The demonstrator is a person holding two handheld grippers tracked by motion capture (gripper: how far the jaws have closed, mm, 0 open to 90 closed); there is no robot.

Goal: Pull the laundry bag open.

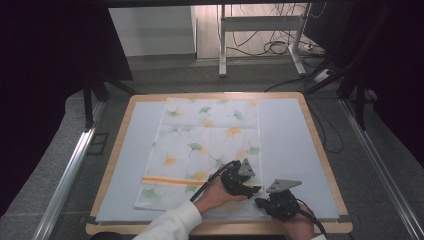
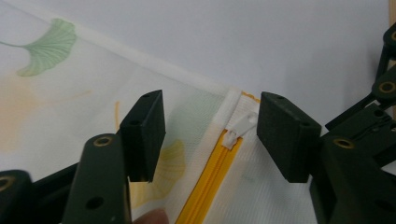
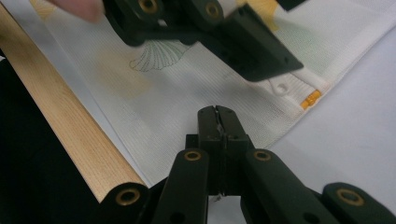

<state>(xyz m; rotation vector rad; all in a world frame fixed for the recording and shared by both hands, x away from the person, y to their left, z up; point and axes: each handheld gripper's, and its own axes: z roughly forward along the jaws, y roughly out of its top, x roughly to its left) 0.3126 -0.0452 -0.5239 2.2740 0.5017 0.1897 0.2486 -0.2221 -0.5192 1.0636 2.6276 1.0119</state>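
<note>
High view first: we see a white fabric pillowcase printed with green and yellow ginkgo leaves lying flat on a pale blue mat over the light wooden worktop. An orange zipper runs across its near end. Our left gripper hovers at the near right corner of the pillowcase. In the left gripper view its jaws stand apart, with the white zipper pull and the orange teeth lying between them; neither pad touches the pull. Our right gripper sits just beside the left one, toward the near edge. In the right gripper view its jaws are pressed together on the fabric's edge.
</note>
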